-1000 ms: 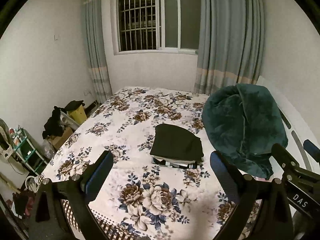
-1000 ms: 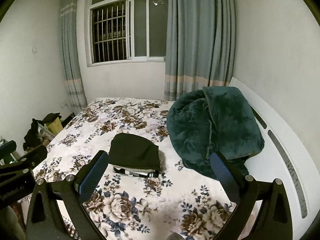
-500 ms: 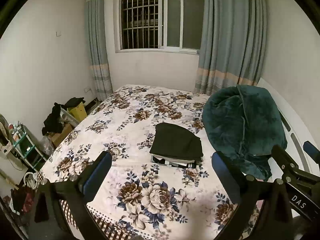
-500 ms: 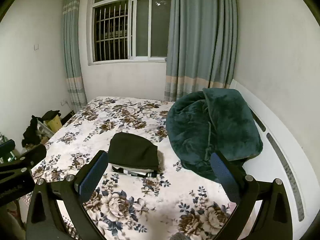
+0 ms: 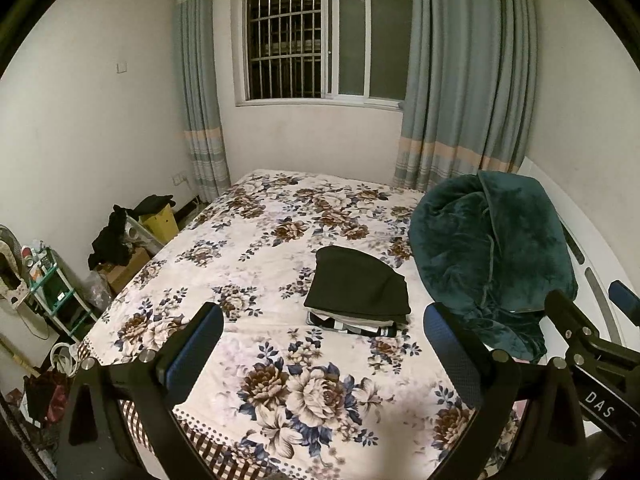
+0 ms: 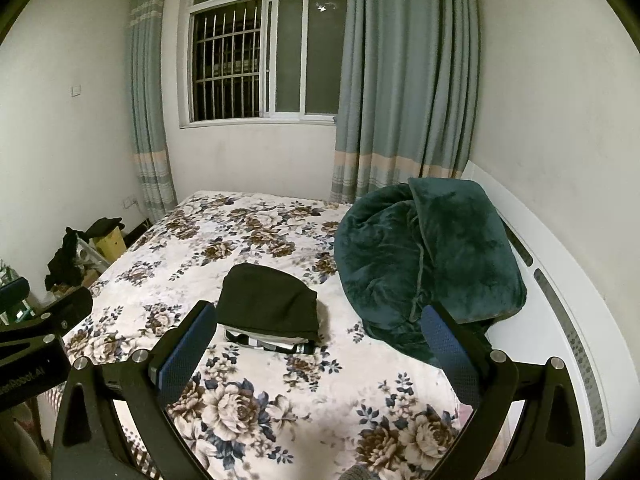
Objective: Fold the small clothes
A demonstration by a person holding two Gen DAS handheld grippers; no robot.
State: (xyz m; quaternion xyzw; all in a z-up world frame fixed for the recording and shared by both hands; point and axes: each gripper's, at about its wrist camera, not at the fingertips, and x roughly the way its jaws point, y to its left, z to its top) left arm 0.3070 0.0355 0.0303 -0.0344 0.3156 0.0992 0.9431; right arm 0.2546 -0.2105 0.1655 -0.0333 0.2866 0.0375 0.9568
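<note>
A small stack of folded clothes (image 5: 358, 292) lies near the middle of the floral bed (image 5: 256, 240), a black piece on top and striped pieces under it. It also shows in the right wrist view (image 6: 268, 308). My left gripper (image 5: 320, 344) is open and empty, held well back above the bed's near edge. My right gripper (image 6: 316, 344) is open and empty, also held back from the stack. The right gripper's frame (image 5: 592, 344) shows at the right of the left wrist view; the left gripper's frame (image 6: 36, 332) shows at the left of the right wrist view.
A bundled dark green blanket (image 5: 488, 248) lies on the bed's right side against a white headboard (image 6: 560, 320). Boxes and dark clothes (image 5: 120, 236) and a small shelf (image 5: 48, 284) stand on the floor at the left. A barred window (image 5: 320, 40) and curtains are behind.
Both grippers have drawn back and risen a little from the bed; the stack looks slightly farther away. Both stay open and empty. The stack has not moved.
</note>
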